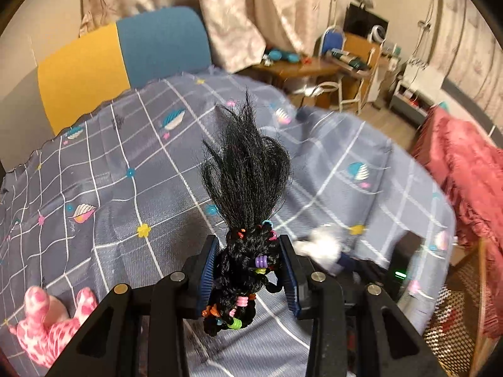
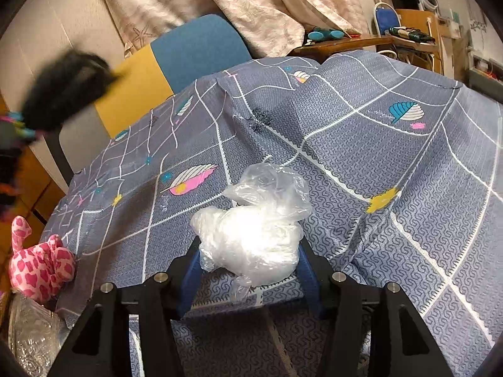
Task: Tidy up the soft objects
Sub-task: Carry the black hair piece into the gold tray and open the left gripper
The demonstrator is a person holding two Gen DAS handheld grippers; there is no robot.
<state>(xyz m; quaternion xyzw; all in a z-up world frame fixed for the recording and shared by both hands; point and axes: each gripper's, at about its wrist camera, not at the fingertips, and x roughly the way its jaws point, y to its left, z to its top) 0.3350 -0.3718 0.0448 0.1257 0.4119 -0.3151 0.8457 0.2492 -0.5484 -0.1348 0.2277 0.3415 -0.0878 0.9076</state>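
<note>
The bedsheet [image 2: 393,163] was grey-blue with a white grid, teal-and-pink shells and small yellow flowers. The hair bundle [image 1: 248,185] was black, with beads in purple, pink, orange and green. The plush toy [image 2: 39,268] was pale pink with darker pink spots — the plastic bag [image 2: 254,238] clear and whitish.

— What is on top of the bed [image 2: 393,163]?
— A gray sheet [image 1: 132,194] with white lines, leaves and little flowers.
— Anything lying on it?
— A pink spotted soft toy [image 1: 53,323], right at the edge.
</note>
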